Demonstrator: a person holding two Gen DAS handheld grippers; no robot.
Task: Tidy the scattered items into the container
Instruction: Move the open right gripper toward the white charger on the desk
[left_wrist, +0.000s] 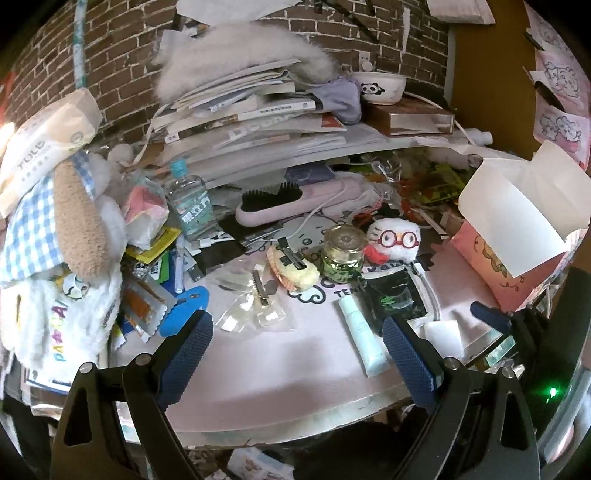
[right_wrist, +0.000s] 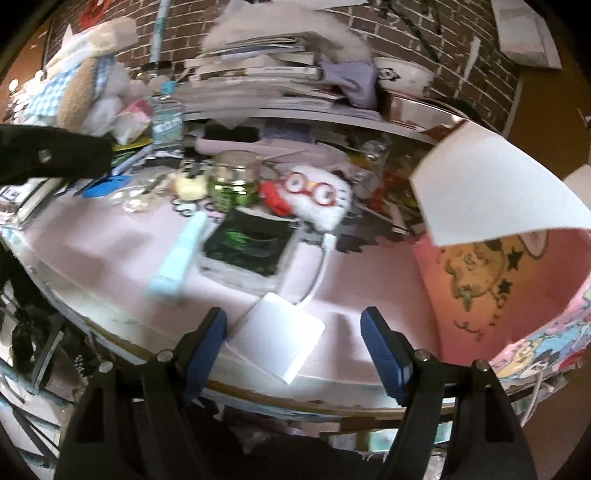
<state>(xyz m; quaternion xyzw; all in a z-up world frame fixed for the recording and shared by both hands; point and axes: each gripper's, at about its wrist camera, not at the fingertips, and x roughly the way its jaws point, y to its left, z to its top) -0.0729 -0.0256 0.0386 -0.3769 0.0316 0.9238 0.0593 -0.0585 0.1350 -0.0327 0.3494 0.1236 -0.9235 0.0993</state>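
Small items are scattered on a pink mat: a pale blue tube, a gold-lidded glass jar, a white plush with red glasses, a yellow fluffy hair clip, clear packets and a black-green packet. My left gripper is open above the mat's front, holding nothing. The open pink box stands at right, white flap raised. My right gripper is open, low over a white charger block near the table edge. The right wrist view is blurred.
A shelf with stacked books and a panda bowl overhangs the back. A pink hairbrush, water bottle and big plush dog crowd the left. A cable runs from the charger. The table's front edge is close.
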